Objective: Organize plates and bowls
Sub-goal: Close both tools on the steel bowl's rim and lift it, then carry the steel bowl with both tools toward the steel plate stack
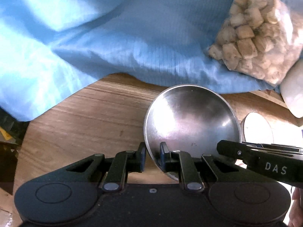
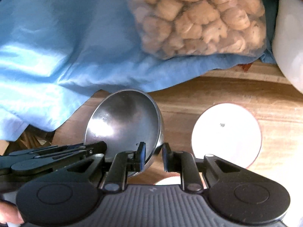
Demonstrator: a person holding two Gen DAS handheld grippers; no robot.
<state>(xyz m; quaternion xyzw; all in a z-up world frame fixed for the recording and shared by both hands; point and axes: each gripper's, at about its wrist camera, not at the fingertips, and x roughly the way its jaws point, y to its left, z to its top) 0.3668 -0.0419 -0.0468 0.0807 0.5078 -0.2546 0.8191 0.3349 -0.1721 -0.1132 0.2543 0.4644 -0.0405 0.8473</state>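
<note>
A steel bowl (image 1: 191, 121) is tilted above the wooden table (image 1: 85, 117). My left gripper (image 1: 153, 156) straddles its near-left rim, one finger inside and one outside, closed on the rim. My right gripper (image 2: 154, 156) straddles the bowl's (image 2: 125, 123) right rim the same way, with a small gap on the outer side. The right gripper's body (image 1: 265, 160) shows at the right of the left wrist view, and the left gripper's body (image 2: 53, 157) at the left of the right wrist view. A white round plate (image 2: 227, 134) lies on the table to the right, also in the left wrist view (image 1: 257, 128).
A crumpled blue cloth (image 1: 94, 37) covers the far side of the table. A clear bag of beige chunks (image 2: 198, 17) lies on it. A white rounded object (image 2: 287, 37) stands at the far right. Another white item (image 2: 168, 180) peeks from under my right gripper.
</note>
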